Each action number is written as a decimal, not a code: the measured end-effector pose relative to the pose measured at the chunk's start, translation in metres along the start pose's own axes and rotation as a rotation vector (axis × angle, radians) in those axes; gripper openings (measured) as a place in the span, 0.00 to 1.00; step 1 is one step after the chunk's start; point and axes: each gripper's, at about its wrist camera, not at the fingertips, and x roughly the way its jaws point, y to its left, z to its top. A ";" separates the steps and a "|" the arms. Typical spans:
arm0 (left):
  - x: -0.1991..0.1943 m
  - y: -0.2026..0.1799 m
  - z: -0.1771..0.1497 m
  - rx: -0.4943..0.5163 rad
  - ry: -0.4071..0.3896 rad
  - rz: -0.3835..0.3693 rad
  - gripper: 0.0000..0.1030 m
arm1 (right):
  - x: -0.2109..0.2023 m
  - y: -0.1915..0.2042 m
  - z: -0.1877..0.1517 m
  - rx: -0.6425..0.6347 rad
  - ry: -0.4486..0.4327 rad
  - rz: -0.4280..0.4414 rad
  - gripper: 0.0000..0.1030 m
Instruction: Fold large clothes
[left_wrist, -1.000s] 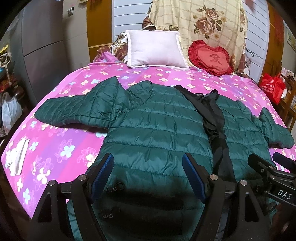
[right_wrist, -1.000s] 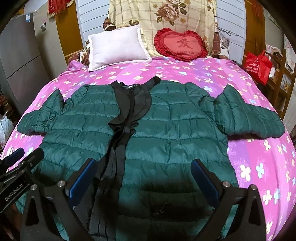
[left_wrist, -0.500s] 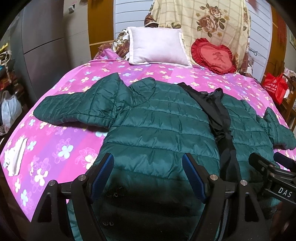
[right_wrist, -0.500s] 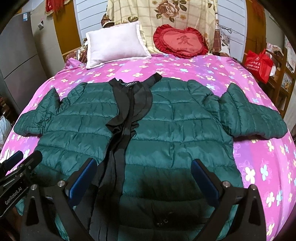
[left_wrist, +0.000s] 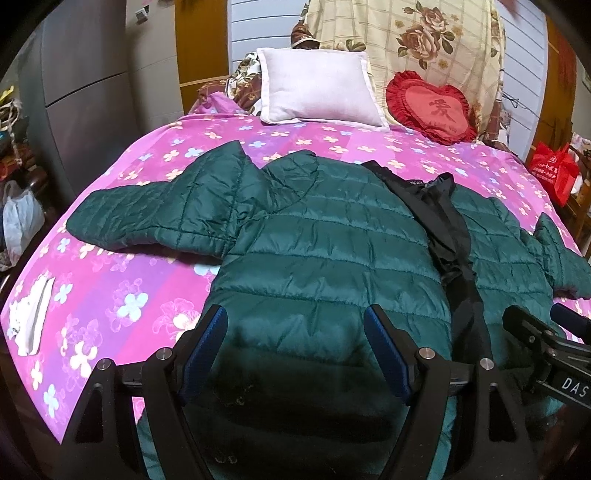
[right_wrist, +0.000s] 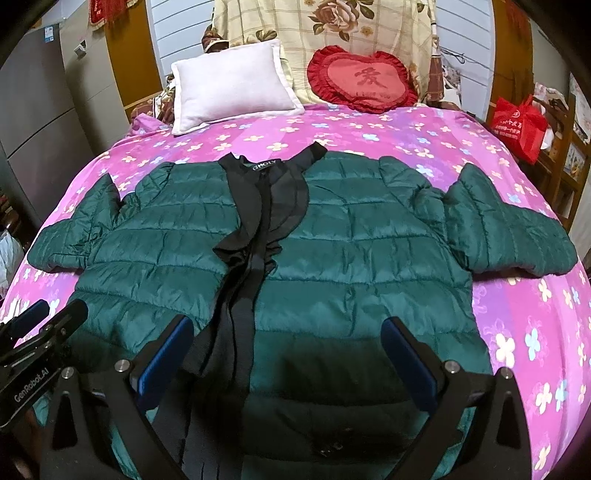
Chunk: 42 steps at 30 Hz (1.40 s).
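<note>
Jacket: my dark green quilted jacket (right_wrist: 354, 258) lies face up and spread flat on the bed (right_wrist: 417, 129), collar toward 12 o'clock, hem toward me at 6 o'clock.
Front opening: the black lining (right_wrist: 255, 229) shows in a strip down the middle, from the collar to the hem.
Sleeves: in my right view one sleeve (right_wrist: 509, 229) reaches to 3 o'clock and the other sleeve (right_wrist: 70, 236) to 9 o'clock, both resting on the pink flowered cover.
Left tongs: my left tongs (left_wrist: 295, 347) are released, blue pads wide apart, poised over the jacket's lower part with nothing between them.
Right tongs: my right tongs (right_wrist: 288, 354) are also spread wide and gripping nothing, over the hem just beside the black strip.
Contact: I cannot tell whether either pair touches the fabric.
Each other: the left tongs show at 8 o'clock in my right view, near the hem's corner.
Head of bed: a white pillow (right_wrist: 232, 85) at 11 o'clock and a red heart cushion (right_wrist: 365, 81) at 1 o'clock, well apart from the jacket.
Bedside: a red bag (right_wrist: 517, 125) sits at 2 o'clock beyond the bed's edge.
</note>
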 end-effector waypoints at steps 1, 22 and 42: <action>0.001 0.001 0.001 -0.002 0.001 -0.001 0.51 | 0.001 0.001 0.001 -0.003 -0.001 -0.001 1.00; 0.030 0.088 0.046 -0.139 0.023 0.027 0.51 | 0.058 0.020 0.015 0.025 0.049 0.004 1.00; 0.134 0.369 0.085 -0.709 0.056 0.364 0.51 | 0.053 0.038 0.011 0.032 0.051 0.093 1.00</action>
